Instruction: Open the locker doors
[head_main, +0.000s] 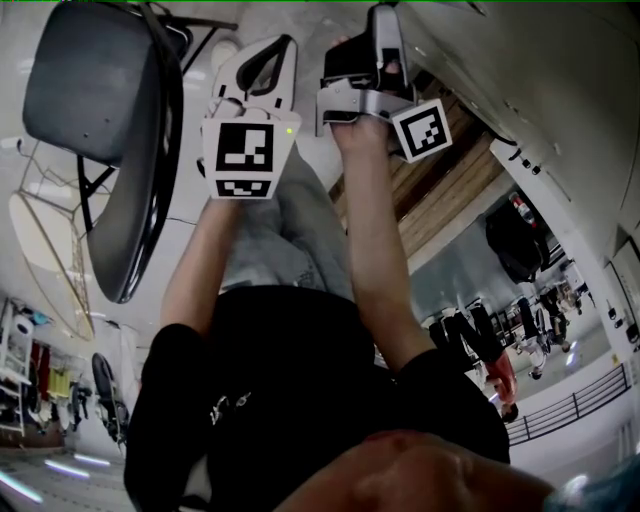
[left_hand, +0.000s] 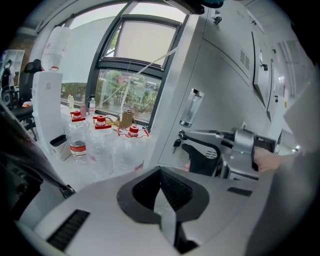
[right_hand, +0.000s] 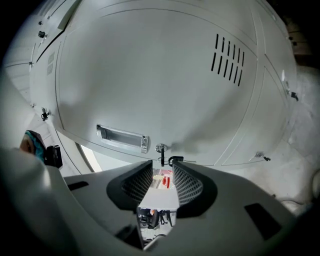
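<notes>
Locker door (right_hand: 150, 75): light grey sheet metal, plain face, looks shut and level with the neighbouring door (right_hand: 35, 75). Recessed bright-metal handle (right_hand: 122, 137) sits near one long edge of the door. Round lock (right_hand: 161, 148) is just beside the handle's end, with a key in it. Vent slots (right_hand: 227, 60) form a short row well away from the handle, toward the opposite edge.

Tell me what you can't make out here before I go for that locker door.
Head view: the right gripper covers the key and handle.
Right gripper view: its own jaws cover the edge of the locker door below the key, so ajar or shut is unclear.
Left gripper view: the key is too small to tell whether the jaws touch it.
</notes>
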